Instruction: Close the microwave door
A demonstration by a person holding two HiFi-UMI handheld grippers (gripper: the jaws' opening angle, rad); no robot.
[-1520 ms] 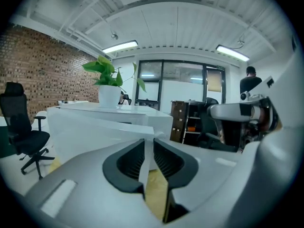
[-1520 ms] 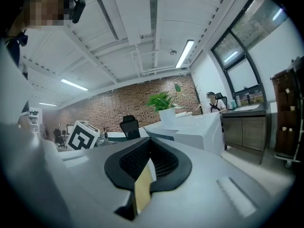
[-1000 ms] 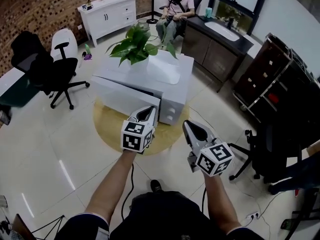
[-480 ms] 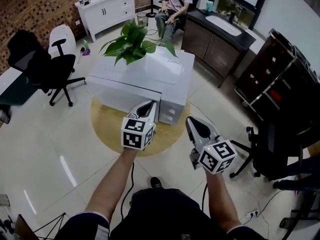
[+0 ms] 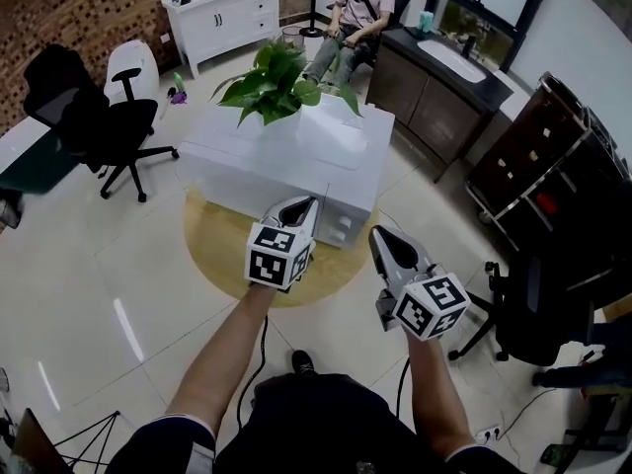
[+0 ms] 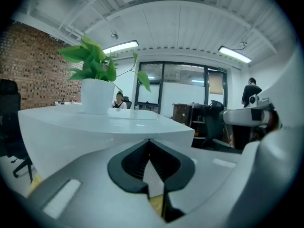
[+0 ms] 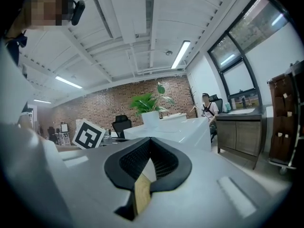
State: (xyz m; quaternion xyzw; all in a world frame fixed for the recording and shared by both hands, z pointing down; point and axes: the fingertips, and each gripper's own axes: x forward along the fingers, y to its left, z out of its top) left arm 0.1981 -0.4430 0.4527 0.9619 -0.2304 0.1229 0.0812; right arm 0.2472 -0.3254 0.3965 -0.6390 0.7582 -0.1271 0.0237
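A white microwave [image 5: 296, 156] stands on a round yellow platform [image 5: 222, 250], with a potted green plant [image 5: 279, 82] on its top. Its door [image 5: 252, 188] lies flat against the front, and the seam shows near the control panel [image 5: 348, 220]. My left gripper [image 5: 308, 205] is shut and empty, its tip at the door's right edge; whether they touch is unclear. My right gripper [image 5: 379, 237] is shut and empty, a little back from the panel corner. The left gripper view shows the shut gripper [image 6: 149, 142] below the microwave's top [image 6: 109, 125]. The right gripper [image 7: 150, 140] points past the microwave [image 7: 185, 127].
A black office chair [image 5: 94, 126] stands at the left and another [image 5: 528, 314] at the right. A person sits on a chair [image 5: 360, 8] behind the microwave. A white cabinet [image 5: 222, 13], a dark counter with a sink [image 5: 444, 77] and dark shelving [image 5: 563, 166] ring the room.
The microwave door swung from open to flat against the front. My left gripper followed it toward the front; the right one shifted only slightly.
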